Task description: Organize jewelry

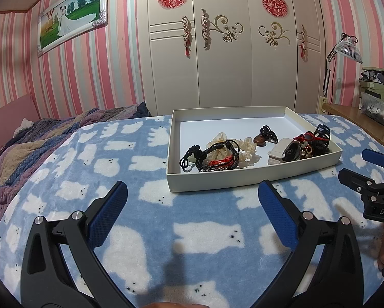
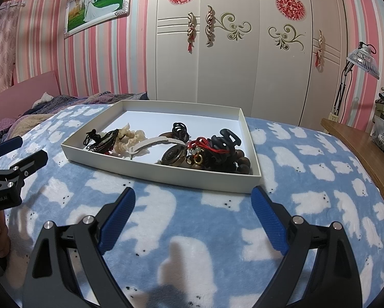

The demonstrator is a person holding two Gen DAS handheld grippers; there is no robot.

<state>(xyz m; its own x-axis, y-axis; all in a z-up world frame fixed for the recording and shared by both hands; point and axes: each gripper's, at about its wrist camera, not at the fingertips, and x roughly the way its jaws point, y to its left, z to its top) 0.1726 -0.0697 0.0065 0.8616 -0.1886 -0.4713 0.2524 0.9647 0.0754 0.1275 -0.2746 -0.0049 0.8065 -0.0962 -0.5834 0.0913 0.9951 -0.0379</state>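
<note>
Two hand-held grippers hover low over a bed spread with a pale blue fleece blanket [image 1: 145, 154] patterned with white polar bears: the left gripper [image 1: 192, 192] and the right gripper [image 2: 193, 200] each have their blue-padded jaws spread wide, clamped on nothing. Printing on the grippers' bodies reads "DAS" on the right tool in the left wrist view and "GenRobot.AI" on the left tool in the right wrist view. Just beyond the fingertips a shallow white tray [image 1: 253, 173] rests on the blanket and holds the jewelry: black cord bracelets [image 1: 212, 156] with red thread, a cream scrunchie [image 1: 245, 148], a white-strapped watch [image 1: 281, 151], a black claw clip [image 2: 224, 138] and dark wooden beads [image 2: 240, 165] (all heaped loosely, several touching). Further left a striped quilt [image 1: 25, 148] lies rumpled. At right stands a wooden desk [image 2: 358, 141] carrying a bag with Chinese characters, unreadable at this size. Behind rise a cream wardrobe [image 1: 222, 51] bearing red paper-cut medallions, pink-striped wallpaper and a framed wedding photograph [image 1: 72, 12].
</note>
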